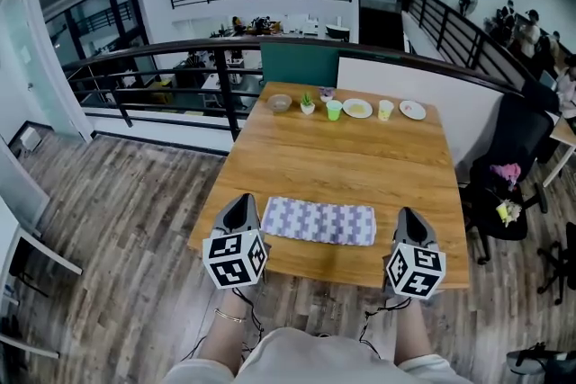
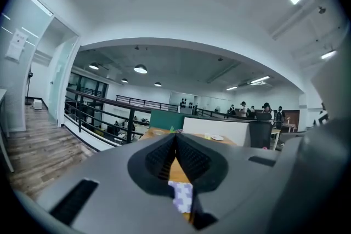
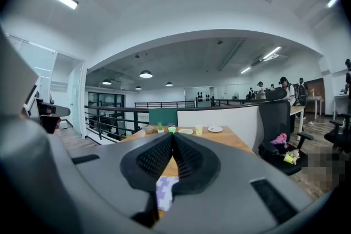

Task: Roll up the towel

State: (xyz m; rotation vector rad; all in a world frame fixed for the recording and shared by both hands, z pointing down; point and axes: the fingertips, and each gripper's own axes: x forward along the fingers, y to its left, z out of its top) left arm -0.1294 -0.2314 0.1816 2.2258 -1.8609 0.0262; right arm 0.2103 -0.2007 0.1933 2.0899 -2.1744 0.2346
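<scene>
A lilac-and-white checked towel [image 1: 319,221] lies flat and spread out near the front edge of the wooden table [image 1: 342,159]. My left gripper [image 1: 241,204] hovers just off the towel's left end. My right gripper [image 1: 409,218] is a little beyond its right end. Both are shut with nothing between their fingers. In the left gripper view the jaws [image 2: 176,137] meet at the tips, and a patch of the towel [image 2: 182,196] shows below them. The right gripper view shows the same closed jaws [image 3: 173,136] with a strip of towel [image 3: 164,193] beneath.
Along the table's far edge stand a bowl [image 1: 280,102], a small plant [image 1: 308,106], a green cup [image 1: 334,110], a plate [image 1: 357,108], a pale cup [image 1: 385,110] and another plate [image 1: 412,110]. A black office chair [image 1: 513,166] sits at the right. A dark railing [image 1: 180,67] runs behind.
</scene>
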